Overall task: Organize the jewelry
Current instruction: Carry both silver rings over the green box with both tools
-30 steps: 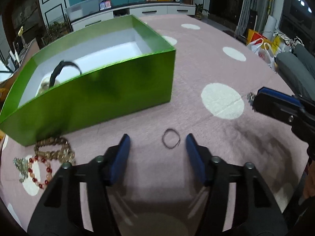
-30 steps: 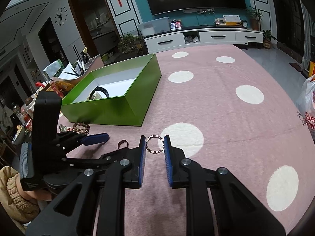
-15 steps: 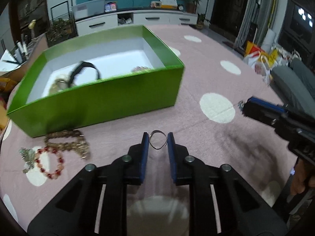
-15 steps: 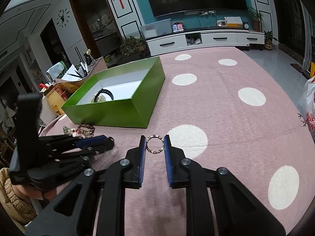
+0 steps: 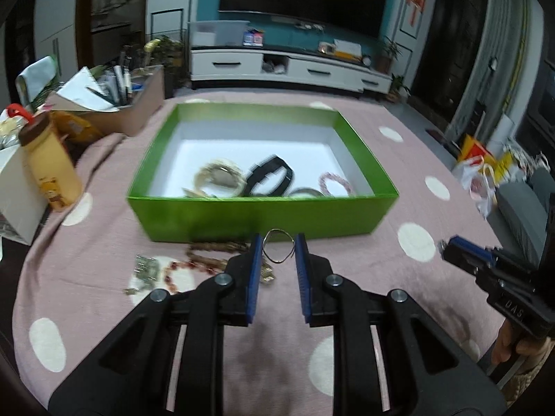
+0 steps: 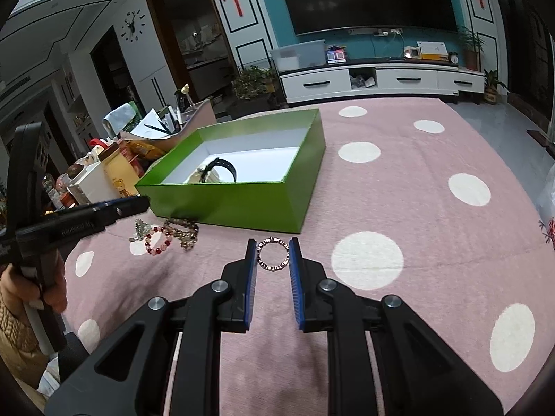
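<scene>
My left gripper (image 5: 278, 246) is shut on a thin metal ring bracelet (image 5: 277, 250) and holds it above the table, just in front of the green box (image 5: 263, 216). The box holds a black band (image 5: 270, 176), a cream bangle (image 5: 218, 182) and a pink bracelet (image 5: 335, 183). My right gripper (image 6: 273, 254) is shut on a small studded ring bracelet (image 6: 273, 254), held above the pink cloth right of the box (image 6: 242, 201). Several beaded bracelets (image 6: 166, 237) lie on the cloth in front of the box.
A pink tablecloth with white dots (image 6: 399, 208) covers the table. A yellow bottle (image 5: 52, 170), a white box (image 5: 14, 194) and a cardboard box of papers (image 5: 114, 104) stand at the left. The left gripper shows in the right wrist view (image 6: 114, 208).
My left gripper closed on the thin ring bracelet, lifted it off the cloth and rose, so the box's inside now shows. My right gripper kept hold of its ring and stayed nearly still.
</scene>
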### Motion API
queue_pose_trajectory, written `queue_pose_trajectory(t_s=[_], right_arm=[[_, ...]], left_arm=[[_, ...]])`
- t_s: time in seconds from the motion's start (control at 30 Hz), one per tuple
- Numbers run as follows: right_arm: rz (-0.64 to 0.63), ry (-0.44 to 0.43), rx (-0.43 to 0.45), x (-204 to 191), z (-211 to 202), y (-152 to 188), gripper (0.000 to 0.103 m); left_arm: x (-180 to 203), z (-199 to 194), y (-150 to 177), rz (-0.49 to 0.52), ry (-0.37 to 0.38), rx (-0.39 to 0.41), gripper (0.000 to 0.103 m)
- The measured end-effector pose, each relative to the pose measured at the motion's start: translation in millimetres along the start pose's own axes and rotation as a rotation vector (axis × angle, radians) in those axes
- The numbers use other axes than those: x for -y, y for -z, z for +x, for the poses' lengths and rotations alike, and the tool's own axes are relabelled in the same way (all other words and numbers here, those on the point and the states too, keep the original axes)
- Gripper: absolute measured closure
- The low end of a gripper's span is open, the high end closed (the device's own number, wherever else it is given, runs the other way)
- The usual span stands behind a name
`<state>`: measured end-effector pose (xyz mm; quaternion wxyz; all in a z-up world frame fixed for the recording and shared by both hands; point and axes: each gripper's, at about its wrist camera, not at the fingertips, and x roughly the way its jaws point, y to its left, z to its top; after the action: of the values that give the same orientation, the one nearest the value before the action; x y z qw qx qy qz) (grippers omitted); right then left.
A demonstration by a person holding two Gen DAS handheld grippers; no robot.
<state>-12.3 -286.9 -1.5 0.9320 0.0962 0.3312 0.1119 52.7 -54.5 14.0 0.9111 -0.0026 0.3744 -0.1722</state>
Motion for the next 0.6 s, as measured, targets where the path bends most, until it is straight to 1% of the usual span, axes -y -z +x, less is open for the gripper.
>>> queue_pose_trajectory(t_s=[0.1,0.27,0.43,0.6], right_arm=[[-0.013,-0.007,0.011,-4.8,0.3,-6.1,0.085],[-0.042,-0.020,0.037,-12.4,2.0,-19.1,0.085],[-0.061,-0.031,0.059,-19.5,5.1,-29.7,0.085],[-0.075,-0.035,0.075,-23.6,10.7,-40.5,0.085]], left_arm=[[-8.7,-6.4,-7.5,-0.016,-0.021,0.023,0.084],[-16.7,-13.9,-21.9,-0.032,-0.031,0.054,0.084],[-19.4,-15.1,-36.9,-0.021,-0.035,0.077,0.084],[-13.1,-15.9,-48.7,0.000,-0.035,0.099,0.084]])
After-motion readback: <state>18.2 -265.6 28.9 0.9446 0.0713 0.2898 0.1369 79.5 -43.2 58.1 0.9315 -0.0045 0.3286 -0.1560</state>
